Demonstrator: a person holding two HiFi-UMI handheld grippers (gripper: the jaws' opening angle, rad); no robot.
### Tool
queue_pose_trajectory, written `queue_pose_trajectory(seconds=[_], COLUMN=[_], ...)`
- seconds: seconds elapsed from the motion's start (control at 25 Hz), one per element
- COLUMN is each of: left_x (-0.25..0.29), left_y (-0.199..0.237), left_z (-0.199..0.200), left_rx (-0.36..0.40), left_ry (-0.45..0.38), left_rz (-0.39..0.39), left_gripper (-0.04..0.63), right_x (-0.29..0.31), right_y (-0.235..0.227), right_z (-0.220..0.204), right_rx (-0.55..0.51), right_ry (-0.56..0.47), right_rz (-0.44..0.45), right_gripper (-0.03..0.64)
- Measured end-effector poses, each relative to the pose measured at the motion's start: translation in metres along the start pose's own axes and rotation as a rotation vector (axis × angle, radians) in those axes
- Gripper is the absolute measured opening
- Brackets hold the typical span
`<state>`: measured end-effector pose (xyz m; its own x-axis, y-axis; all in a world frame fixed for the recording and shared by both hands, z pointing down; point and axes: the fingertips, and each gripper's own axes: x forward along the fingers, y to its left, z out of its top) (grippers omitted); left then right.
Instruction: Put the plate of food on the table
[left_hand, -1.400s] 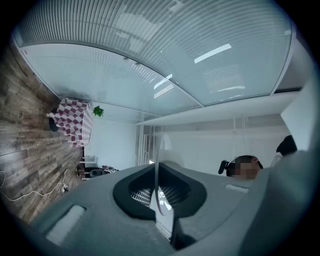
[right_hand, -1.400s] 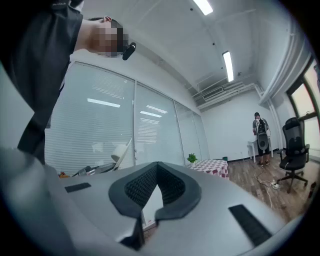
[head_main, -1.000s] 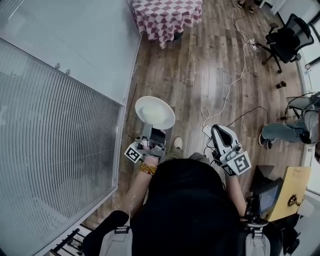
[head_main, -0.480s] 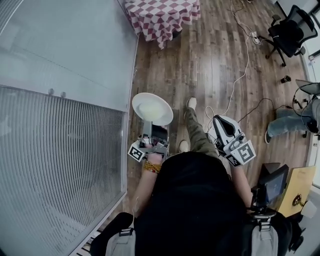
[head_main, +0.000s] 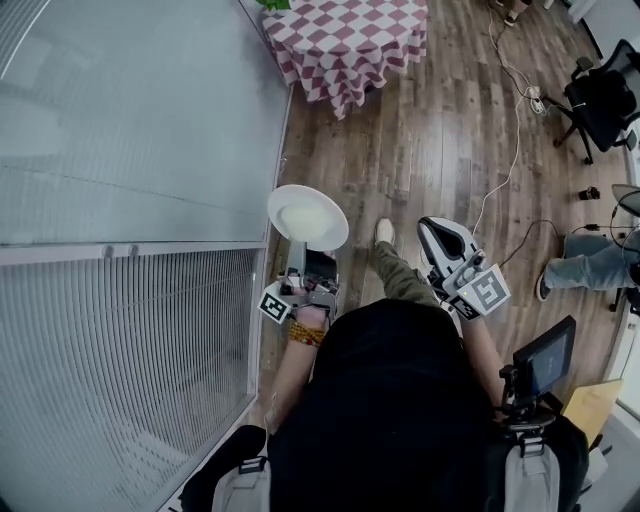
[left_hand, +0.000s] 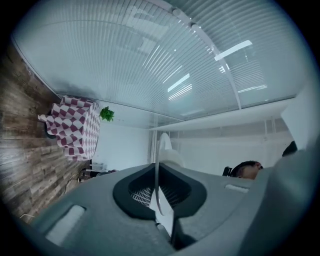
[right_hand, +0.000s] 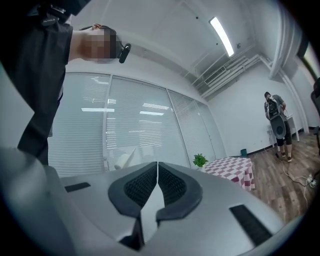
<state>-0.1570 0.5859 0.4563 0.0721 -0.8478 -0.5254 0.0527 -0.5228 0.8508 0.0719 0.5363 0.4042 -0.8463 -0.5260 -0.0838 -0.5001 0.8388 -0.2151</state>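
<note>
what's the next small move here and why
Probably carry the plate forward toward the checkered table, holding it level: the left tool is clamped on its rim, and the table stands well ahead of it.

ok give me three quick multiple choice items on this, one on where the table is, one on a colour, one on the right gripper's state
1. The table is:
A. far ahead of the plate, across the floor
B. right under the plate
C. between the two grippers

2. The tablecloth is:
A. plain blue
B. red and white checks
C. green stripes

3. The right gripper is:
A. wide open
B. shut on the plate
C. shut, nothing in it

Answers:
1 A, the head view shows bare floor between plate and table.
2 B, the checks show in the head view and both gripper views.
3 C, its jaws meet with nothing between them; the left gripper has the plate.
</note>
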Motion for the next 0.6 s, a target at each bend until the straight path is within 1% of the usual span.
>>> queue_pose_trajectory(seconds=[0.16,0.32,0.48,0.6], left_x=[0.074,0.14,0.192,0.215], left_y=[0.04,0.083,0.108,0.112], left_z=[0.004,0.004,-0.001,-0.009], left_rx=[-0.017,-0.035,-0.037,-0.034], left_ry=[0.006,0.022,0.04,0.061], left_rz=[-0.008,-0.006,-0.013,-0.012], left_gripper=[0.015,0.017,0.017,0.016], right_x=[0.042,0.082,0.113,0.125], right_y=[-0.065,-0.13,-0.174,-0.189], right_z=[0.007,0.015,0.018,0.02], right_rx=[-0.027,-0.019,-0.004,0.016], right_ry=[0.026,0.019,0.01,0.008], right_rz=[0.009,-0.004,0.023,0.029], right_gripper=[0.012,0.012,0.012,0.012])
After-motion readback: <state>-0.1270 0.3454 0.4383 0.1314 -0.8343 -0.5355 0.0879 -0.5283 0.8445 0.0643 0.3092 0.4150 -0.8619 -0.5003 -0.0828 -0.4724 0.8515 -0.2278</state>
